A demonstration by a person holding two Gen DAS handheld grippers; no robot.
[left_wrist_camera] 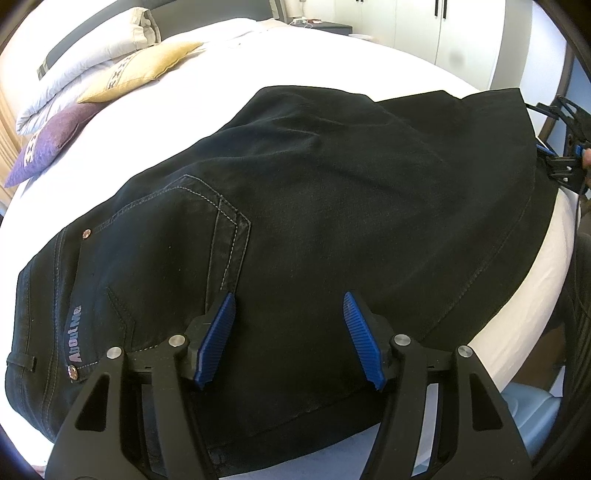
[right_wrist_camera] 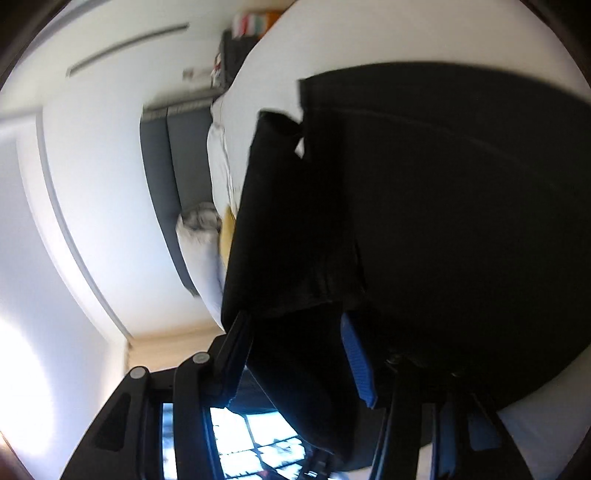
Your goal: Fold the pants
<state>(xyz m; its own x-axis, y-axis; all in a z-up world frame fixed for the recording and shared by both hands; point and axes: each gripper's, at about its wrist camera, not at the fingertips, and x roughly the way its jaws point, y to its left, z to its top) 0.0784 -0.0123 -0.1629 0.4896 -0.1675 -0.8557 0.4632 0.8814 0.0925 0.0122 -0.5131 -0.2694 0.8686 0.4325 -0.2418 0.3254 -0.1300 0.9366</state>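
Black jeans (left_wrist_camera: 314,206) lie on the white bed (left_wrist_camera: 295,55), waistband and back pocket at the near left, legs folded over toward the right. My left gripper (left_wrist_camera: 290,314) hovers just above the seat of the jeans, jaws wide open and empty. My right gripper (left_wrist_camera: 554,151) shows at the far right edge of the left wrist view, at the fold of the legs. In the rolled, blurred right wrist view the right gripper (right_wrist_camera: 295,332) has a thick fold of the black jeans (right_wrist_camera: 443,221) between its fingers.
Yellow (left_wrist_camera: 147,70) and purple (left_wrist_camera: 48,147) cushions and a white pillow (left_wrist_camera: 92,44) lie at the bed's far left by the grey headboard (right_wrist_camera: 166,184). White wardrobe doors (left_wrist_camera: 443,26) stand behind. The bed's near edge curves down at the right (left_wrist_camera: 535,295).
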